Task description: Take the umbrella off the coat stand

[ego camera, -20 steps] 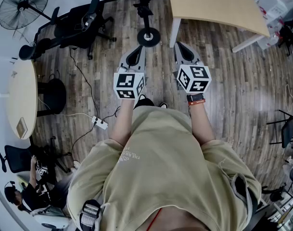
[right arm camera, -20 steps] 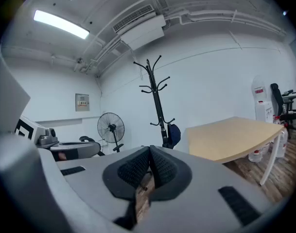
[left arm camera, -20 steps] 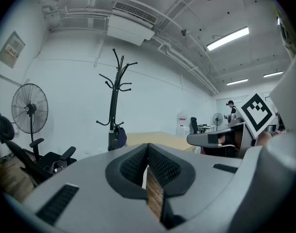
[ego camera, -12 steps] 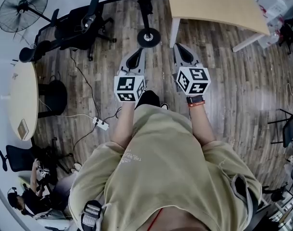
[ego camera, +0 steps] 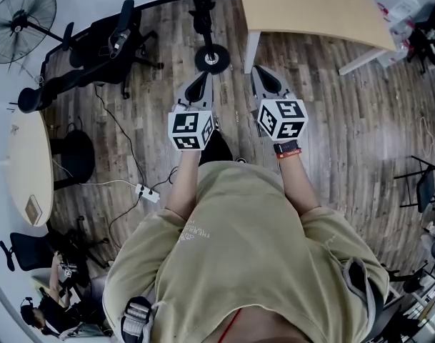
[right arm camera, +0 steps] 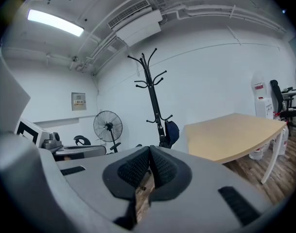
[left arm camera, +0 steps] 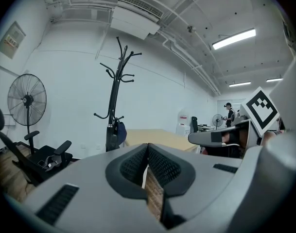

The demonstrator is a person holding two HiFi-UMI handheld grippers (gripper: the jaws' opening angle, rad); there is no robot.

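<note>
Head view: left gripper [ego camera: 198, 86] and right gripper [ego camera: 266, 81], both closed and empty, face the stand [ego camera: 211, 57]; arriving closed could knock its umbrella [right arm camera: 171, 132].

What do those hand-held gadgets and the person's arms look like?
The left claw and right claw are smooth grey wedges with black textured pads, each carrying a cube of black-and-white square markers. The person wears a short-sleeved khaki T-shirt and a black watch on the right wrist.
</note>
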